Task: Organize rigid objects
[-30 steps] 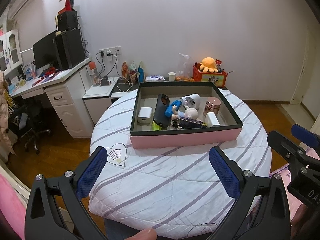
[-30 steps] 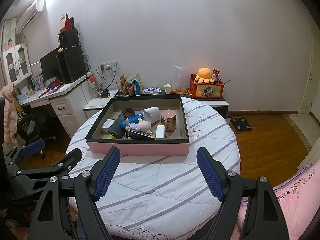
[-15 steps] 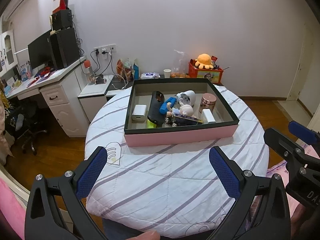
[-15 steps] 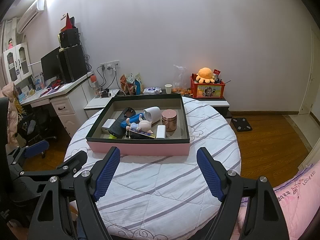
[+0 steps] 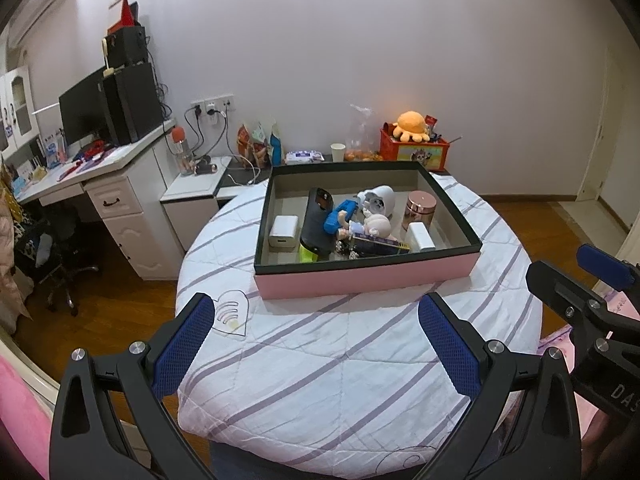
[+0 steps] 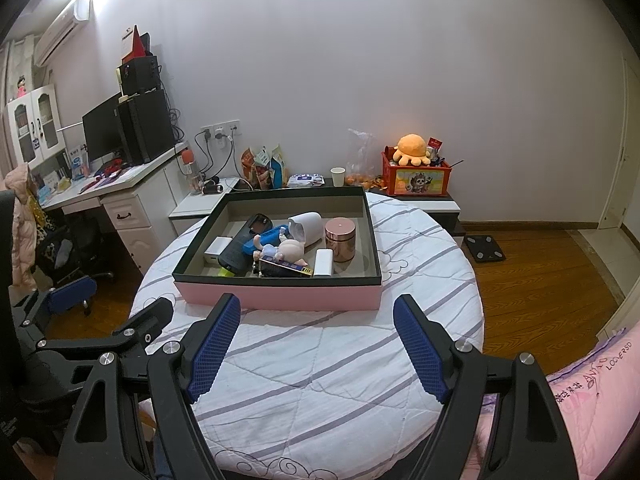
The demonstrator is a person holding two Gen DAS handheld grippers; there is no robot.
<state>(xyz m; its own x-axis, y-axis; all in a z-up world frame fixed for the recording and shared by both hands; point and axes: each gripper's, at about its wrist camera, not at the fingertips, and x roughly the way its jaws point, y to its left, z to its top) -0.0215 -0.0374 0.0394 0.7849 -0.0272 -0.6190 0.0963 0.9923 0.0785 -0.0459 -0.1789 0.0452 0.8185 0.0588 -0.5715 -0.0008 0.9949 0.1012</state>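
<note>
Right wrist view: the round bench (image 6: pixel 320 380) with its striped white cover fills the lower half, and nothing lies on the cloth between me and the box.
Box: a pink tray with black rim (image 6: pixel 276 296) stands on the far half of the bench, its long side across my view, ahead of both my tools and well apart from them.
Left hand-held gripper (image 5: pixel 320 356): the blue pads stand wide apart and hold nothing; it looks at the box a little from the left.
Right hand-held gripper (image 6: pixel 316 352): its pads are also spread wide and empty; the middle of the box lies nearly straight ahead of it.
Nearer hand: I judge both about equal in reach; the right one faces the right part of the pile better.
Black case (image 6: pixel 244 248): the longest thing inside, its long axis runs from the near wall away to the far wall, leaning a little to the right.
Copper jar (image 6: pixel 340 240): upright, at the right of the pile, with free floor around it.
White block (image 6: pixel 323 263): lies flat just beside the jar, long axis pointing toward me.
</note>
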